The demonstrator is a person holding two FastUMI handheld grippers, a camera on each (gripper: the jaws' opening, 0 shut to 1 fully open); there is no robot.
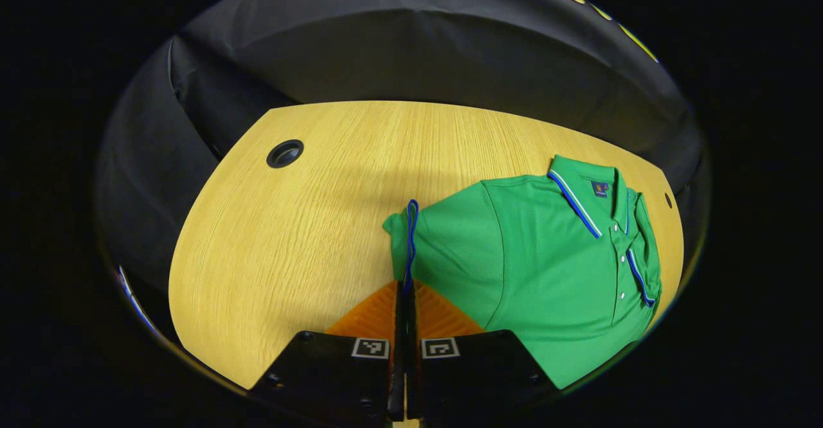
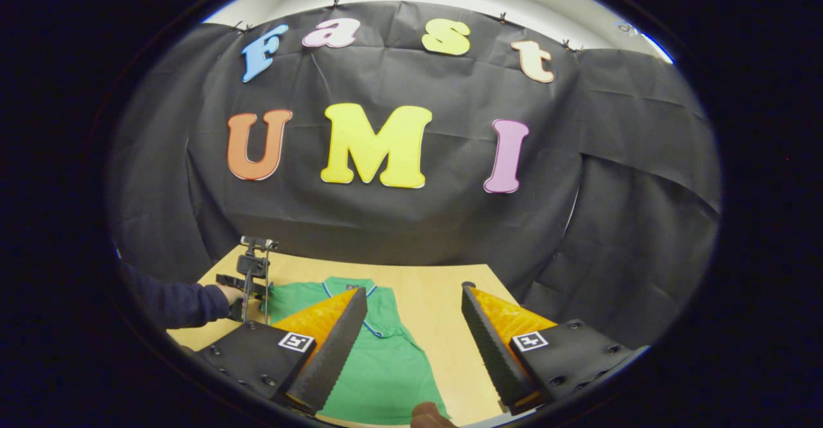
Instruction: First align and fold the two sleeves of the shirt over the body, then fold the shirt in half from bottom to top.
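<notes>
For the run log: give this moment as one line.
stage: sleeve fold begun | left gripper: shut on sleeve cuff | right gripper: open, above shirt | shirt: flat on table, collar far

I see a bright green shirt [image 1: 546,274] with blue-and-white striping along its collar [image 1: 575,202] and blue trim on the sleeve [image 1: 411,241] edge, plus a small dark blue label inside the neck. It lies on my pale yellow wood-grain desk [image 1: 308,222], which has a black round hole [image 1: 285,153]; the person's sleeve [image 2: 170,304] is dark navy.
</notes>
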